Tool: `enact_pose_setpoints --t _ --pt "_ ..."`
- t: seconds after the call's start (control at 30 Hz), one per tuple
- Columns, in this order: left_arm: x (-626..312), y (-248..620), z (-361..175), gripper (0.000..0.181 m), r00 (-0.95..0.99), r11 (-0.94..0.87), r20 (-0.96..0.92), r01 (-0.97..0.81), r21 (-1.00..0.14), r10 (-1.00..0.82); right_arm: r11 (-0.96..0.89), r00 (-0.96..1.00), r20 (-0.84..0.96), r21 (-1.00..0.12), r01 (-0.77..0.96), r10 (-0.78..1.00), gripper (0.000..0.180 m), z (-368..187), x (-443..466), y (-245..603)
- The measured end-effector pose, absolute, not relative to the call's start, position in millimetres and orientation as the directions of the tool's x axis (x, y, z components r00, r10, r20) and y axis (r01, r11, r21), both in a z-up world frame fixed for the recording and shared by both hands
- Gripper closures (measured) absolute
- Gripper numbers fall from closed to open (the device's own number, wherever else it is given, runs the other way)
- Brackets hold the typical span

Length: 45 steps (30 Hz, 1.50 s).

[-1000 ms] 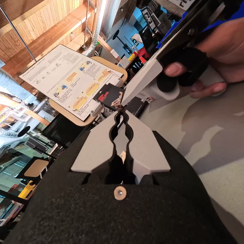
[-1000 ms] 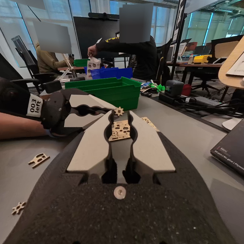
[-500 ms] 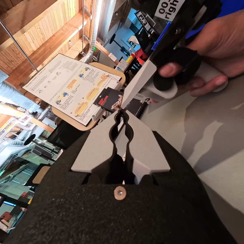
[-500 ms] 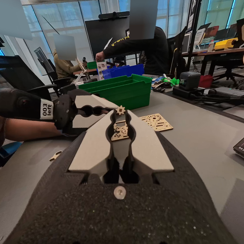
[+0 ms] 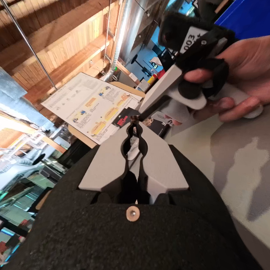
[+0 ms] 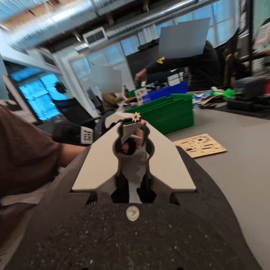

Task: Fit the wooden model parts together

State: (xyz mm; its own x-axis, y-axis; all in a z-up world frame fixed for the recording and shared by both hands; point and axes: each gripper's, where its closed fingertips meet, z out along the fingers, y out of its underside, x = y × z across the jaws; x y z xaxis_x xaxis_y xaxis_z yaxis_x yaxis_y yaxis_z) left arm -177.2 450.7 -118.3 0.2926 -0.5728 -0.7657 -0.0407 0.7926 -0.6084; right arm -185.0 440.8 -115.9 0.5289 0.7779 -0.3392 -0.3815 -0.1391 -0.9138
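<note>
My left gripper (image 5: 134, 122) is shut on a small wooden gear (image 5: 134, 117), seen edge-on at its tips and held above the grey table (image 5: 204, 153). The right wrist view shows the gear (image 6: 136, 116) face-on with a square hole, pinched at the tip of the left gripper (image 6: 128, 120). My right gripper (image 6: 133, 124) is open and empty, its tips just below and to either side of the gear. In the left wrist view the right gripper (image 5: 142, 111) comes in from the upper right, its tip almost at the gear. A wooden parts sheet (image 6: 200, 144) lies on the table to the right.
Green bins (image 6: 168, 112) and a blue bin (image 6: 165, 90) stand behind the gear, with people at the far tables. An instruction sheet on a round board (image 5: 90, 105) and black boxes (image 5: 157, 125) lie beyond the left gripper. A hand (image 5: 241, 81) holds the right gripper. Less than 4 cm separates the two grippers' tips.
My right gripper has risen and tilted up toward the gear, and its jaws have opened wider. The left gripper has kept the gear and turned somewhat.
</note>
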Motion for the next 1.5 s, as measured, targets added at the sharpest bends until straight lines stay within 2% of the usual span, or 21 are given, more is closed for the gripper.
enact_pose_setpoints --t 0.1,0.17,0.23,0.3,0.87,1.17,1.4,1.5 --pt "-184 443 -107 0.18 0.302 0.799 -0.755 0.038 -0.601 -0.582 -0.362 0.232 -0.523 -0.788 -0.497 0.82 0.149 -112 -190 428" --pt "-185 433 -104 0.18 0.288 0.809 -0.765 0.073 -0.583 -0.577 -0.526 0.018 -0.616 -0.686 -0.502 0.787 0.142 -109 -194 421" --pt "-183 421 -106 0.18 0.264 0.829 -0.79 0.09 -0.552 -0.554 -0.619 -0.113 -0.652 -0.63 -0.469 0.75 0.144 -108 -197 414" --pt "-181 413 -111 0.18 0.243 0.845 -0.811 0.09 -0.527 -0.532 -0.646 -0.175 -0.649 -0.616 -0.45 0.74 0.154 -105 -197 408" --pt "-186 397 -98 0.18 0.23 0.776 -0.741 0.204 -0.597 -0.631 -0.756 -0.378 -0.661 -0.499 -0.424 0.648 0.165 -93 -196 398" --pt "-186 395 -95 0.18 0.214 0.738 -0.706 0.231 -0.635 -0.675 -0.767 -0.401 -0.659 -0.484 -0.421 0.636 0.165 -91 -196 397" --pt "-187 391 -94 0.18 0.213 0.736 -0.705 0.245 -0.631 -0.676 -0.711 -0.343 -0.627 -0.558 -0.428 0.699 0.167 -91 -197 393" --pt "-186 394 -95 0.18 0.213 0.733 -0.702 0.233 -0.64 -0.68 -0.739 -0.365 -0.648 -0.522 -0.426 0.668 0.166 -92 -196 396"
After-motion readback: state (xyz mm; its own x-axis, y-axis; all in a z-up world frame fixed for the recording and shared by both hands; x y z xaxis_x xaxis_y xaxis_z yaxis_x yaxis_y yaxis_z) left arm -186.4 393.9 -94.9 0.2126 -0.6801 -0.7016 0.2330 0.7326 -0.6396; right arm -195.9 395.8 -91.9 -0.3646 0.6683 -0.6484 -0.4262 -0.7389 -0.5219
